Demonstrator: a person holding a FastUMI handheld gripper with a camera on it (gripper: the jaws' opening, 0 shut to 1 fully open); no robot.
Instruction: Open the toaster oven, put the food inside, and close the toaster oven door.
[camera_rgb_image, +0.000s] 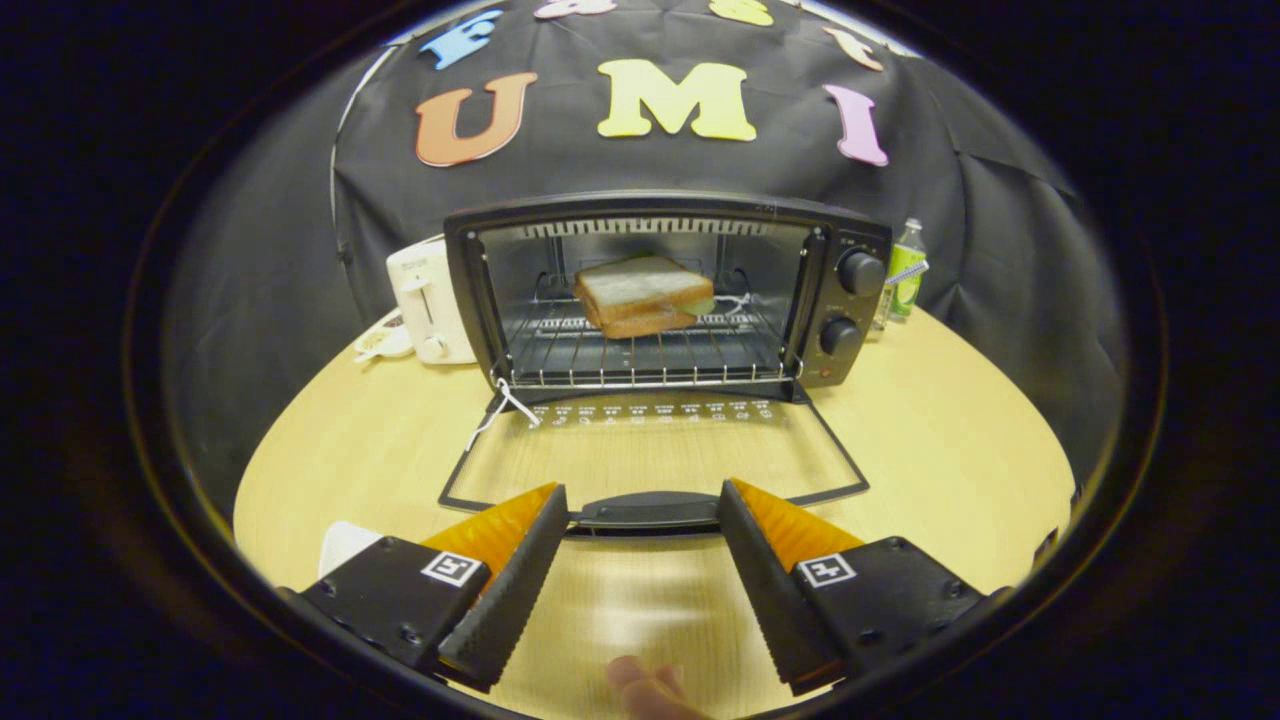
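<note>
Now the tongs (642, 520) gape wide, empty, at the dropped door's black bar handle (648, 510).
Left to right: white toaster (428, 303), black toaster oven (660, 295) with a soft toasted sandwich (640, 295) on its rack; the hinged glass door (655, 450) looks stiff and light, best lifted by its handle.

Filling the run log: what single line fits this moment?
sandwich on toaster oven rack | door open flat | tool open, fingers flanking door handle | closing pending

The tongs (643, 495) are spread wide apart, gripping nothing, with a fingertip (645, 690) showing beneath them
</note>
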